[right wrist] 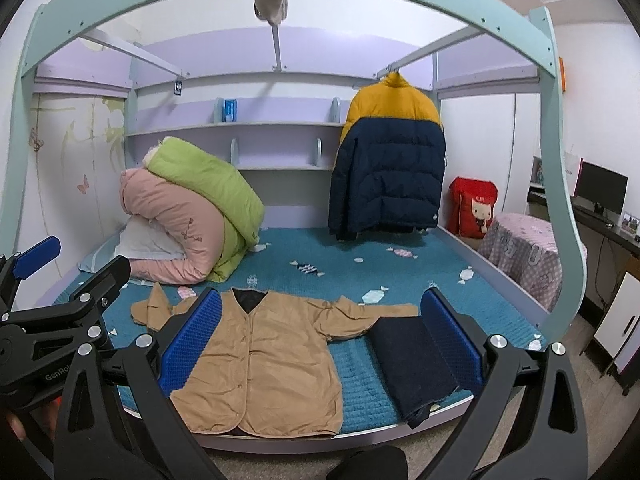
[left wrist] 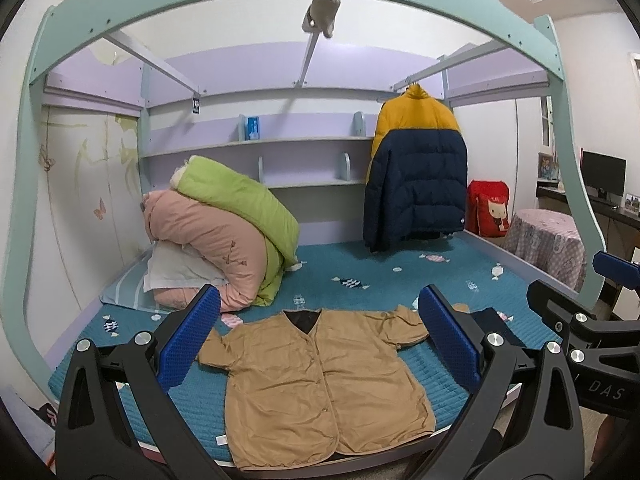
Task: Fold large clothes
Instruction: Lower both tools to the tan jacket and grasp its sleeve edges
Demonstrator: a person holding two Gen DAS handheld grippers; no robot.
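Observation:
A tan button-front jacket (left wrist: 320,384) lies flat and spread open on the blue bed cover (left wrist: 360,276), collar toward the back, hem at the front edge; it also shows in the right wrist view (right wrist: 264,364). A folded dark navy garment (right wrist: 412,360) lies to its right. My left gripper (left wrist: 320,336) is open and empty, held above the front of the bed. My right gripper (right wrist: 320,340) is open and empty, beside it on the right. Each gripper shows at the edge of the other's view.
A pink and green bedding roll (left wrist: 228,232) with a white pillow sits at the back left. A yellow and navy puffer jacket (left wrist: 416,176) hangs at the back right. A red cushion (left wrist: 488,208) and a covered stool (left wrist: 548,244) stand right of the bed.

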